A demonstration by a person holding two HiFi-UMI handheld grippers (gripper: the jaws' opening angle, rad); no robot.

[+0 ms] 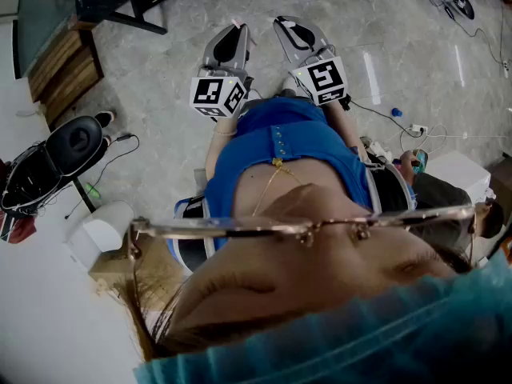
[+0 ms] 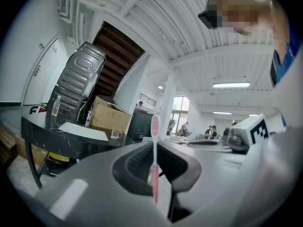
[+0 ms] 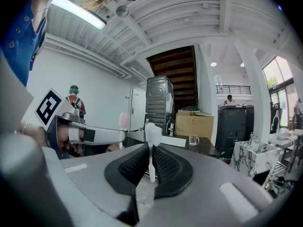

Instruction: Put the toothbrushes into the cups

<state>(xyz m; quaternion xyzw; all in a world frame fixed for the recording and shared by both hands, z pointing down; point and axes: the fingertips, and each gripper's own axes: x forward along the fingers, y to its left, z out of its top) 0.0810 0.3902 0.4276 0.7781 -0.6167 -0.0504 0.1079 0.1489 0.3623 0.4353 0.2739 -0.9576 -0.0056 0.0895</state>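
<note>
Left hand-held gripper point(image 2: 155, 150): one; its jaws are closed on a pink toothbrush point(image 2: 155, 162).
Pink toothbrush: one, upright between the left pads, with the bristle head sticking out above the jaw tips and the handle end below them.
Right hand-held gripper point(image 3: 150, 162): one; its jaws are closed on a white toothbrush point(image 3: 151, 141).
White toothbrush: one, upright between the right pads, head above the jaw tips.
Toothbrush count: two in all, one per hand-held gripper, both held up in the air.
Head view: both hand-held grippers sit near 12 o'clock, side by side and just apart, over a pale stone floor point(image 1: 160, 78). The left one is at 11 to 12 and the right one at 12 to 1.
Marker cubes: two, one on each hand-held gripper, at the left point(image 1: 218, 94) and at the right point(image 1: 322, 78).
Seen from the other side: in the right gripper view the left hand-held gripper reaches in from 9 o'clock with the pink head showing at its tip. In the left gripper view the right hand-held gripper lies at 3 o'clock.
Tabletop point(image 3: 208, 148): one dark tabletop, well beyond the jaws.
Glass mug point(image 3: 193, 140): one, clear, standing on the tabletop at about 2 o'clock from the right jaws. Whether more cups stand there cannot be told.
Cardboard box point(image 3: 194, 122): one, behind the mug on the same tabletop.
Bottle point(image 2: 56, 105): one, small and clear, at 9 o'clock in the left gripper view.
Person: a blue top point(image 1: 280, 146) fills the middle of the head view.
</note>
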